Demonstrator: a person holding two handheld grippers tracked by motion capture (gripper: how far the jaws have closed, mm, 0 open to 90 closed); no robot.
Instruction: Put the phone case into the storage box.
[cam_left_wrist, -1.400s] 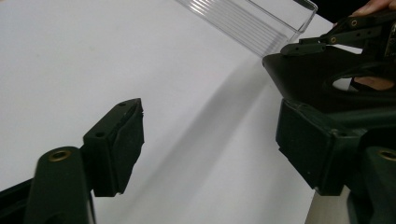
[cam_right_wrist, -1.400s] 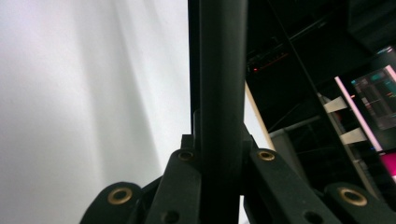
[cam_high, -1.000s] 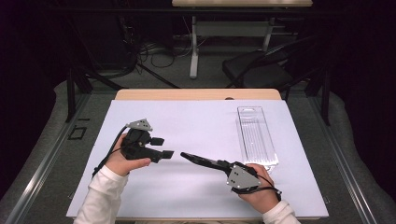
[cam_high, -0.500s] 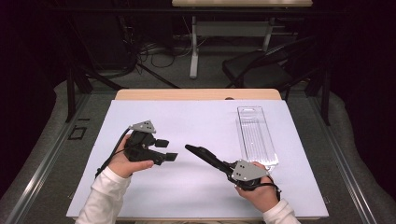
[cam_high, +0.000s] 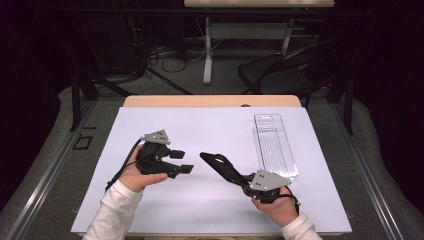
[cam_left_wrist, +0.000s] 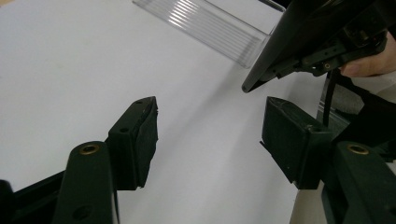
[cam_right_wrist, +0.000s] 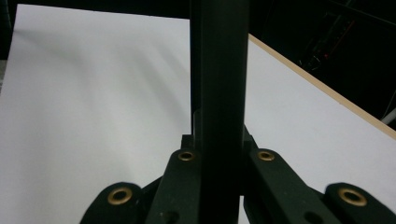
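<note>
The right gripper (cam_high: 212, 159) is pinching a flat black bar (cam_right_wrist: 218, 93), angling it toward the left gripper (cam_high: 181, 161). That one is waiting spread wide, probably to receive it.

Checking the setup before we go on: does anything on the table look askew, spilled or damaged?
Nothing stands out. The clear tray lies flat on the white table cover. The right gripper clamps a flat black piece; the left gripper is open.
</note>
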